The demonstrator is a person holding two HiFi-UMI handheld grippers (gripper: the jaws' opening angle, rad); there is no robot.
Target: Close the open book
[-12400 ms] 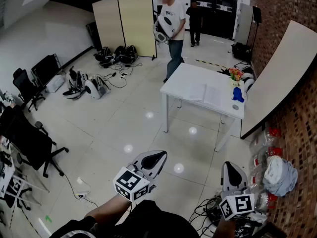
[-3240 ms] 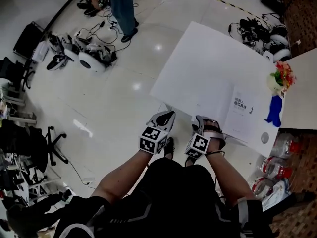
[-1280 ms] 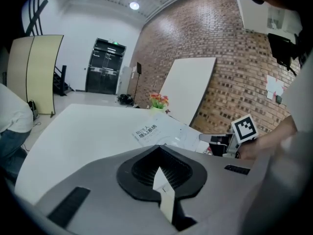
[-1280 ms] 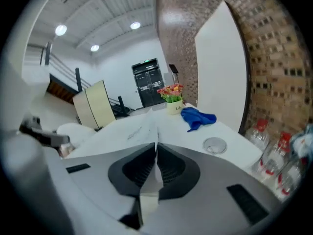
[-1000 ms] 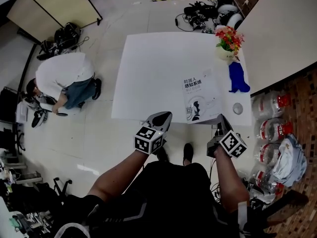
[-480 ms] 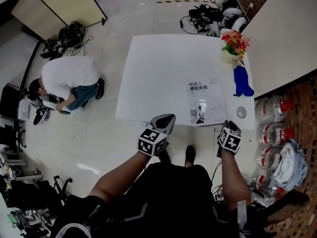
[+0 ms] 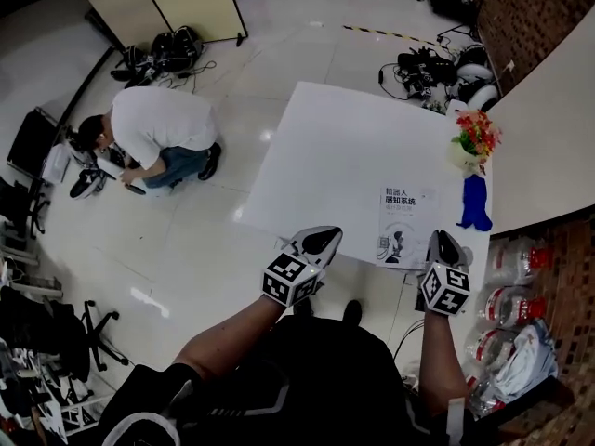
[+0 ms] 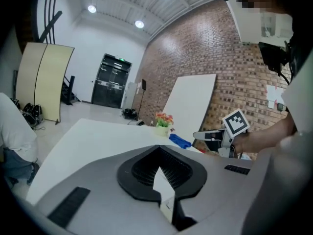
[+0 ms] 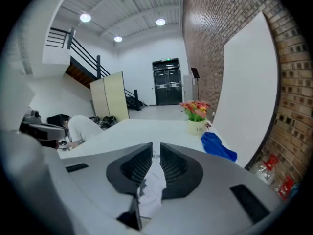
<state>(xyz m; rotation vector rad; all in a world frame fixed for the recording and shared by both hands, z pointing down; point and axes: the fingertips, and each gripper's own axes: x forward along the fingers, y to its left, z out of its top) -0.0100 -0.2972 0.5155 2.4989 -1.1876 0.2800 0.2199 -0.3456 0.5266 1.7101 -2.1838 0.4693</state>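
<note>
Right tongs point(image 9: 156, 148) just parted slightly, empty; left tongs point(image 8: 159, 150) seemingly shut.

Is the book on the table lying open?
No, the book lies shut on the table, with its printed front cover facing up.

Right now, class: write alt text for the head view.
A closed book lies at a white table's near edge, a flower pot and blue object beyond it. The left gripper and right gripper hover near that edge; the right's empty jaws have just been opening.
</note>
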